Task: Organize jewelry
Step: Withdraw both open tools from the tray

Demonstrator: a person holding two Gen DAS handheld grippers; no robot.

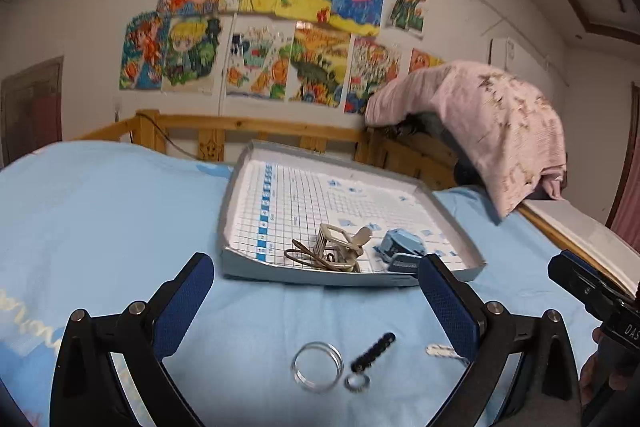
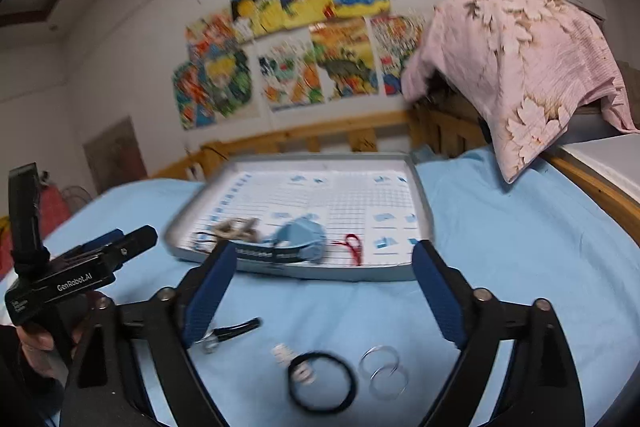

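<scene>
A grey tray with a grid-printed bottom lies on the blue bed sheet; it also shows in the right wrist view. In it lie a beige hair claw, a brown cord, a blue hair claw and a red string. My left gripper is open above a clear bangle, a black beaded clip and a small ring. My right gripper is open above a black hair tie, two thin silver rings and a white piece.
A wooden bed rail runs behind the tray. A pink floral cloth hangs over the rail at the right. Coloured drawings cover the wall. The other gripper's body sits at the left of the right wrist view.
</scene>
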